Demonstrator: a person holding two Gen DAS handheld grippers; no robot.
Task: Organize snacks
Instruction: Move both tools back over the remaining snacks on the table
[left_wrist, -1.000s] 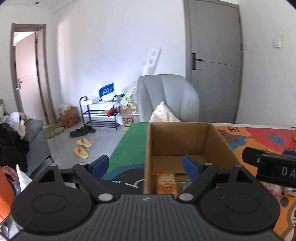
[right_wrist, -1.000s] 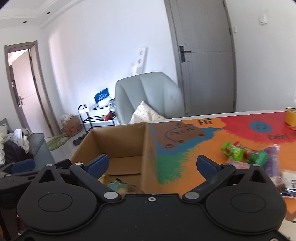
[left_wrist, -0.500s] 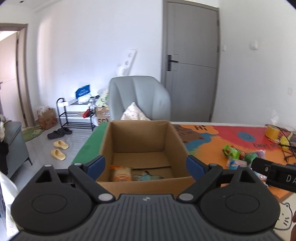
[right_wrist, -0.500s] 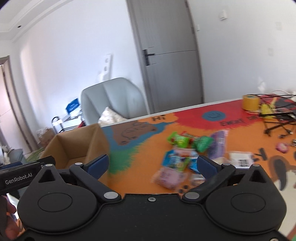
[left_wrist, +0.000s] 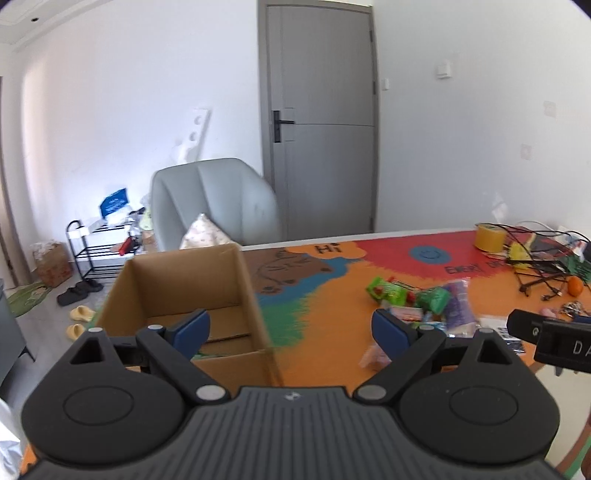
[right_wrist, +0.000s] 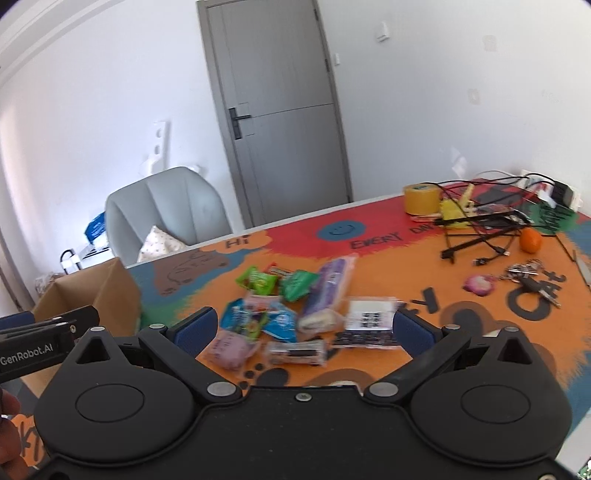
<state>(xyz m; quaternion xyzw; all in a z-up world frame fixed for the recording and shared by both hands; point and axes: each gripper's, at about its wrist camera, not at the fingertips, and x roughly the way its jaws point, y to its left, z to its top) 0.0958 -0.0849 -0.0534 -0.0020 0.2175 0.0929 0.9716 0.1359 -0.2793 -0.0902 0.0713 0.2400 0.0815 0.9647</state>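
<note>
Box contents (left_wrist: 207, 354) mostly hidden

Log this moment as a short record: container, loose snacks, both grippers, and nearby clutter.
container: open cardboard box at the table's left end, some packets inside
loose snacks: pile of packets on the colourful mat, right of the box
left gripper: open, nothing between its fingers
right gripper: open, nothing held, facing the pile
clutter: yellow tape roll, black cables, an orange, keys at the far right
</note>
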